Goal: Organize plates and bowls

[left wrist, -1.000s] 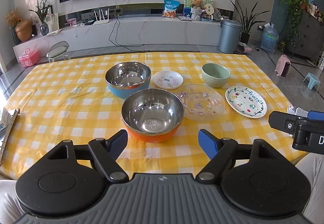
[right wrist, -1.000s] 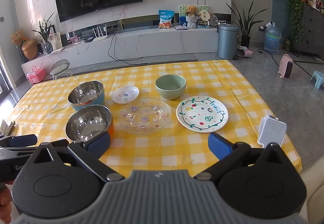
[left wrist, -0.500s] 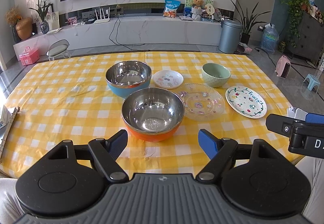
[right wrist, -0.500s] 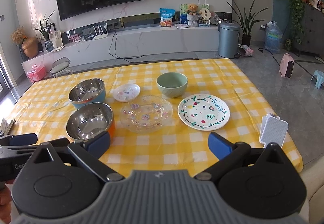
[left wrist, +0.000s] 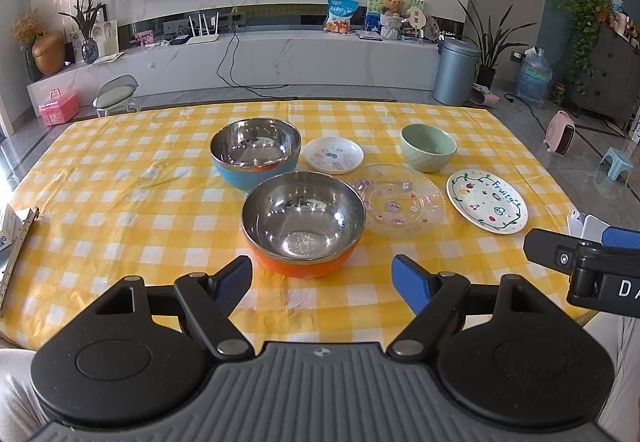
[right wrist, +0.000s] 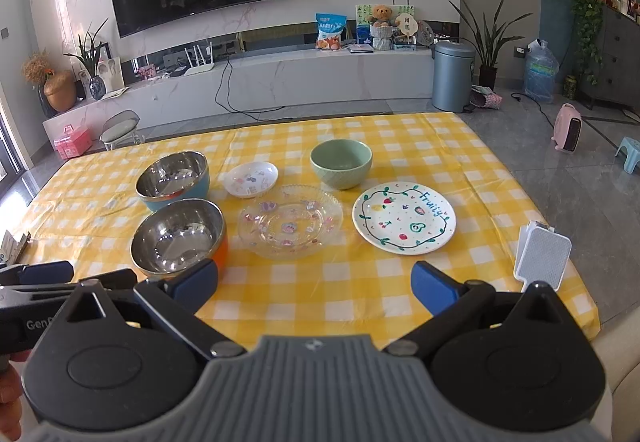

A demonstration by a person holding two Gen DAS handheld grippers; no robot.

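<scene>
On the yellow checked table (left wrist: 120, 202) stand a steel bowl with an orange outside (left wrist: 303, 222), a steel bowl with a blue outside (left wrist: 255, 152), a green bowl (left wrist: 428, 147), a small white dish (left wrist: 333, 155), a clear glass plate (left wrist: 400, 200) and a white "Fruity" plate (left wrist: 486, 201). My left gripper (left wrist: 322, 280) is open and empty, just short of the orange bowl. My right gripper (right wrist: 314, 282) is open and empty near the front edge, facing the glass plate (right wrist: 290, 220) and the Fruity plate (right wrist: 404, 218).
A white flat gadget (right wrist: 540, 256) lies at the table's right edge. A metal strip and a card (left wrist: 16, 234) lie at the left edge. The right gripper's body (left wrist: 588, 266) shows at the right of the left wrist view. A TV wall and a bin (left wrist: 454, 70) are beyond the table.
Both grippers have risen and tilted slightly, so the dishes sit a little lower in the views. Both stay open and no dish has moved.
</scene>
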